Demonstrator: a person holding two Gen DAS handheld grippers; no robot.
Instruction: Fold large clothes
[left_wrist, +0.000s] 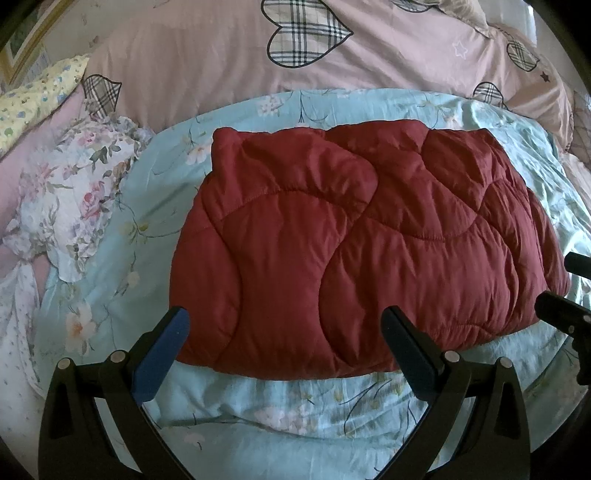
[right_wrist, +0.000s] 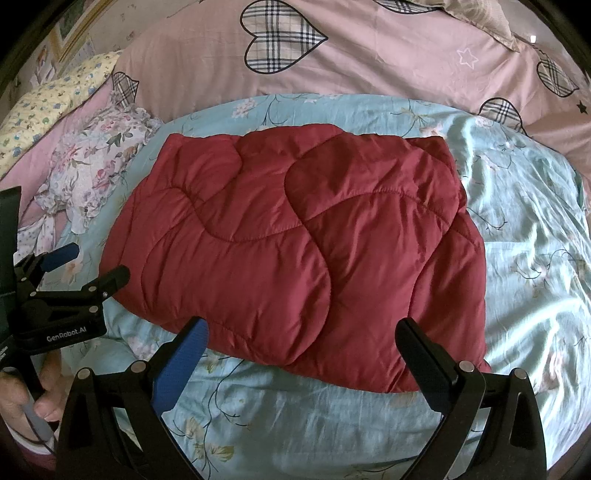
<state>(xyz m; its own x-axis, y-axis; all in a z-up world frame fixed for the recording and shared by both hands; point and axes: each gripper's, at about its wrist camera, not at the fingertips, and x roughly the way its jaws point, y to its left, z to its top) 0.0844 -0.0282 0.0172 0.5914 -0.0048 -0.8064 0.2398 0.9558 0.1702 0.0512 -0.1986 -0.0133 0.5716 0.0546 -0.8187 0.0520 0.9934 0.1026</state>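
A dark red quilted jacket (left_wrist: 354, 240) lies folded into a thick rectangle on the light blue floral sheet (left_wrist: 295, 406). It also shows in the right wrist view (right_wrist: 295, 251). My left gripper (left_wrist: 284, 332) is open and empty, its fingers just above the jacket's near edge. My right gripper (right_wrist: 301, 343) is open and empty, hovering over the jacket's near right part. In the right wrist view the left gripper (right_wrist: 74, 266) shows at the left, held by a hand, beside the jacket's left edge. In the left wrist view the right gripper (left_wrist: 565, 291) shows at the right edge.
A pink duvet with plaid hearts (left_wrist: 295, 55) lies behind the jacket. A white floral garment (left_wrist: 74, 192) is bunched at the left. A yellow floral pillow (right_wrist: 48, 107) sits at the far left. The blue sheet (right_wrist: 524, 240) extends right of the jacket.
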